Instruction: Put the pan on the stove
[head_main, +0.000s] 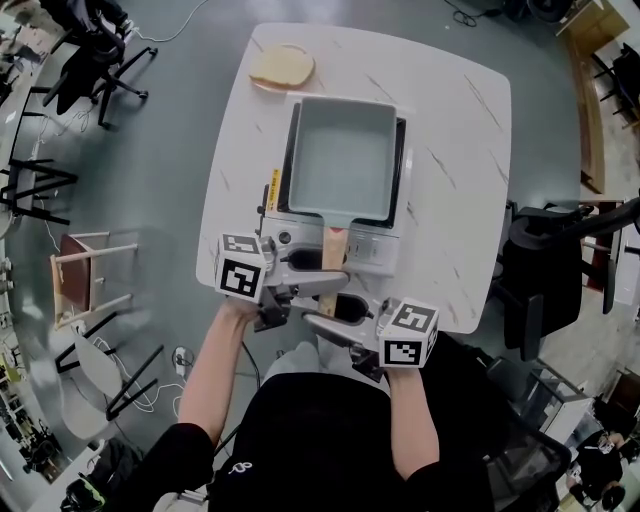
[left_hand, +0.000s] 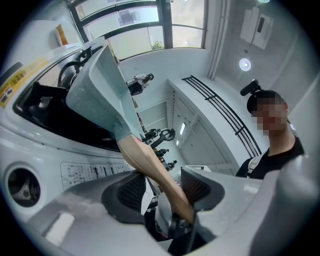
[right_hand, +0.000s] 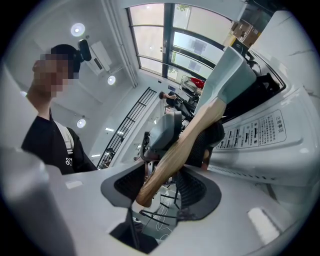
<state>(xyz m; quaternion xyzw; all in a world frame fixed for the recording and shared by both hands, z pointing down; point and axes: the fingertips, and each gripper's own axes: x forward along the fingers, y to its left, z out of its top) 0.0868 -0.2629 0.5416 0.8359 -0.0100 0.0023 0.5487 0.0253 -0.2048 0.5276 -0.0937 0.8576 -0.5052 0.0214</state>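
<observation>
A square, pale grey-blue metal pan (head_main: 343, 155) is seen at the upper centre of the head view, seated flat on a white portable tabletop stove (head_main: 372, 250) whose black burner well shows round the pan's edges. The stove is placed in the middle of a white, marble-patterned table (head_main: 460, 150), and a slice of toasted bread (head_main: 282, 67) is laid on the table near its upper left corner, apart from the stove. The pan's light wooden handle (head_main: 331, 255) is directed towards the lower edge of the frame, across the stove's front panel and past the table edge. The left gripper (head_main: 300, 290) is positioned at the handle from the frame's left and the right gripper (head_main: 335, 322) from the lower right, just beside each other. In the left gripper view, the handle (left_hand: 150, 165) is clamped on a slant between the two ribbed pads of the left gripper (left_hand: 162, 182); the pan (left_hand: 100, 95) and the stove (left_hand: 50, 165) are seen beyond, at the upper left. In the right gripper view, the handle (right_hand: 185, 145) is likewise grasped by the right gripper (right_hand: 167, 180), its rounded end lying against the left pad, and the pan (right_hand: 232, 75) and stove (right_hand: 270, 145) are seen at the upper right.
</observation>
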